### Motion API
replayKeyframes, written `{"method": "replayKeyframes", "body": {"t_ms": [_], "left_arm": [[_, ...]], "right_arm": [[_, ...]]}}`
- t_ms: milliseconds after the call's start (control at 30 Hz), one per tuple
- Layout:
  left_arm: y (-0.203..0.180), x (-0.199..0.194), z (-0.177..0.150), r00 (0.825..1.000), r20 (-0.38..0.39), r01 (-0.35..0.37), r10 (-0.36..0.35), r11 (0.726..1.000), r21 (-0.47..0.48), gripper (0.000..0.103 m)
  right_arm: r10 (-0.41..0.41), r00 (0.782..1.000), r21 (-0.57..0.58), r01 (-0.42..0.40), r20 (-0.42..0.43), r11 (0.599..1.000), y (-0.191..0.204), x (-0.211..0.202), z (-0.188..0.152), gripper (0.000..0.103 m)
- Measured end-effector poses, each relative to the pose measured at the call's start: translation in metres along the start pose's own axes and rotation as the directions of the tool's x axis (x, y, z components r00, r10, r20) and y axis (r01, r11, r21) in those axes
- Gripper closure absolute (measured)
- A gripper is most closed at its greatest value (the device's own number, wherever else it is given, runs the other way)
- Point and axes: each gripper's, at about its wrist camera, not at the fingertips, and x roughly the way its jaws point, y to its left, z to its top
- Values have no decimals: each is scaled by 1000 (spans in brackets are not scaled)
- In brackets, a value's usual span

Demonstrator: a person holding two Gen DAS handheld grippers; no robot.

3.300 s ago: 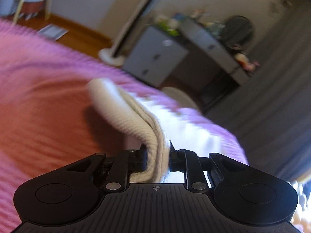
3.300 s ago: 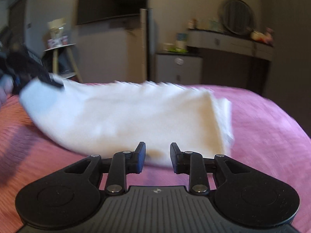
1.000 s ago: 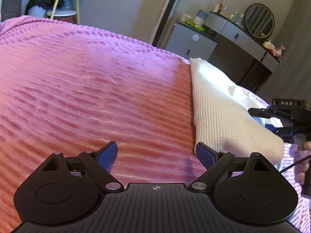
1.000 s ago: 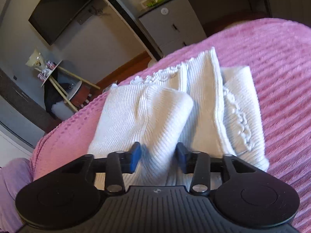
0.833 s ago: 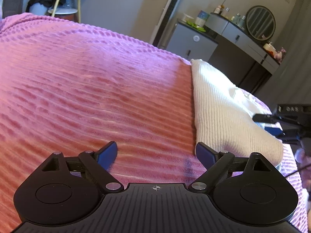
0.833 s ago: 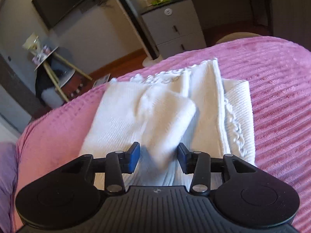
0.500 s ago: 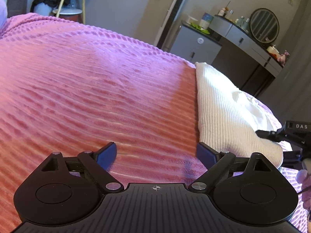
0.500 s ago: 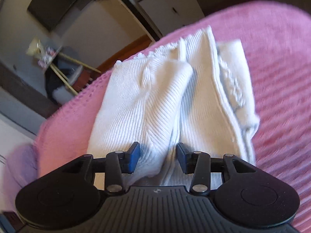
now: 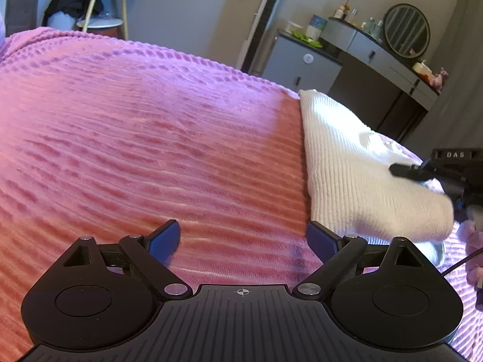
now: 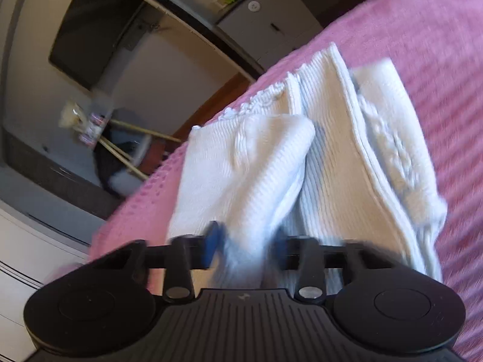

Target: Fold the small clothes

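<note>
The right gripper (image 10: 244, 246) has just been closing its jaws on the near end of the top fold of the white socks (image 10: 302, 163), and the knit sits bunched between the blue pads (image 10: 212, 242). The picture is blurred there, but the pads look pressed into the cloth, so I take it as a pinch on that fold. The socks lie on the pink blanket (image 9: 151, 138), near its far edge, already doubled over into a thick bundle with a frilled cuff showing at the back.

The left gripper (image 9: 243, 238) hangs wide open over bare blanket, just beside the bundle's near corner, holding nothing.

To my eye this is the last tuck or the lift of a finished fold. The next move wants a firm hold through all the layers, or the lower layers will slide out and the bundle will fall open.

Beyond the bed stand a grey cabinet (image 9: 305, 69), a dresser with a round mirror (image 9: 406, 30), and a stool (image 9: 101, 21). Nothing lies in the way on the blanket.
</note>
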Motion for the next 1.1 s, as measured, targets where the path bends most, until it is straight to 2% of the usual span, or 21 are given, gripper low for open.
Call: {"method": "replayKeyframes", "body": {"t_ms": [33, 100, 167, 233, 267, 333, 400, 433, 467, 533, 700, 767, 867, 967, 1033, 1067, 1100], "left_arm": [[0, 0, 0, 1000, 3, -1, 1, 1000, -1, 8], [1, 0, 1, 1000, 11, -2, 2, 1000, -2, 8], [1, 0, 1, 1000, 7, -1, 1, 1000, 0, 8], [2, 0, 1, 1000, 8, 0, 0, 1000, 1, 8], [2, 0, 1, 1000, 8, 1, -1, 1000, 0, 8], [2, 1, 1, 1000, 6, 0, 0, 1000, 0, 8], [1, 1, -1, 1000, 5, -6, 6, 1000, 12, 8], [0, 1, -1, 1000, 5, -9, 9, 1000, 21, 8], [-1, 1, -2, 1000, 7, -10, 10, 1000, 26, 8], [-1, 2, -2, 1000, 9, -10, 10, 1000, 25, 7], [-4, 3, -5, 1000, 9, -21, 21, 999, 36, 7], [-4, 2, -5, 1000, 8, -18, 18, 999, 36, 7], [-5, 1, -6, 1000, 8, -21, 20, 999, 36, 7], [-7, -1, -6, 1000, 10, -13, 12, 999, 39, 7], [-9, -1, -5, 1000, 9, 1, -1, 999, 39, 7], [-10, -1, -5, 1000, 9, 12, -12, 999, 38, 7], [-12, 0, -6, 1000, 9, 19, -20, 999, 40, 7]], "right_arm": [[-36, 999, -96, 39, 31, 995, 15, -5, 2, 84], [-85, 989, -278, 117, 124, 954, 43, -18, 4, 85], [-137, 962, -410, 227, 237, 883, 61, -30, 3, 85], [-203, 926, -502, 346, 318, 792, 66, -33, -2, 85], [-244, 913, -526, 390, 327, 755, 62, -30, -5, 85], [-327, 902, -524, 430, 282, 735, 43, -17, -8, 84], [-410, 873, -527, 487, 264, 697, 24, -3, -14, 83], [-414, 869, -506, 494, 270, 707, 17, -4, -15, 76], [-400, 874, -460, 486, 276, 743, 14, -11, -13, 66], [-367, 890, -375, 449, 272, 811, 13, -31, -10, 59], [-256, 928, -175, 308, 269, 935, -2, -86, -44, 55], [-218, 946, -75, 242, 238, 967, -14, -95, -64, 55], [-130, 972, 69, 118, 198, 991, -35, -93, -79, 55], [-49, 975, 203, 4, 216, 979, -53, -83, -77, 55], [-10, 973, 291, -58, 230, 955, -65, -76, -74, 58], [1, 973, 305, -74, 233, 949, -67, -72, -73, 79], [12, 970, 287, -83, 242, 954, -65, -71, -73, 91]]}}
